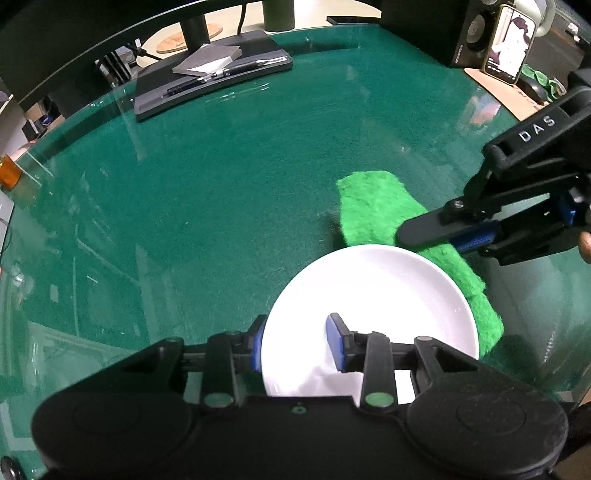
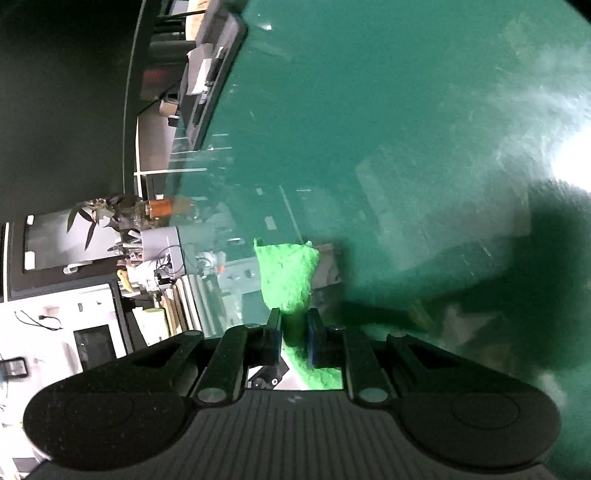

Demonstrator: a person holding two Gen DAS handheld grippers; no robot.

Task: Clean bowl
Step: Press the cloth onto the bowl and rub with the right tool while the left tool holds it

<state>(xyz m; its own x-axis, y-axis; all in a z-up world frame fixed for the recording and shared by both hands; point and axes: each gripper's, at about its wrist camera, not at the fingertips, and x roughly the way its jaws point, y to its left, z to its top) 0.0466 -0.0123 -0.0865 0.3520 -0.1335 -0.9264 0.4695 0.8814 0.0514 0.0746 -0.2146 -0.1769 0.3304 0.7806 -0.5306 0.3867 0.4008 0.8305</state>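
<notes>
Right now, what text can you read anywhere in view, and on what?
"DAS": white letters on the right tool's black body.
Speaker front: a small vertical brand, too blurred to read.
Dark stand: a logo near its right end, unreadable.
Phone screen: no legible text.

Both fisheye views are moderately lit from overhead and bend straight lines strongly toward the dark corners. The glass tabletop (image 1: 229,177) mirrors room fixtures as pale streaks. In the right wrist view, a blown-out glare patch (image 2: 576,166) lies at the right edge, beside a broad dark shadow (image 2: 554,254). The white bowl (image 1: 369,291) is nearly overexposed. Both views are slightly soft, with grainy shadows.
</notes>
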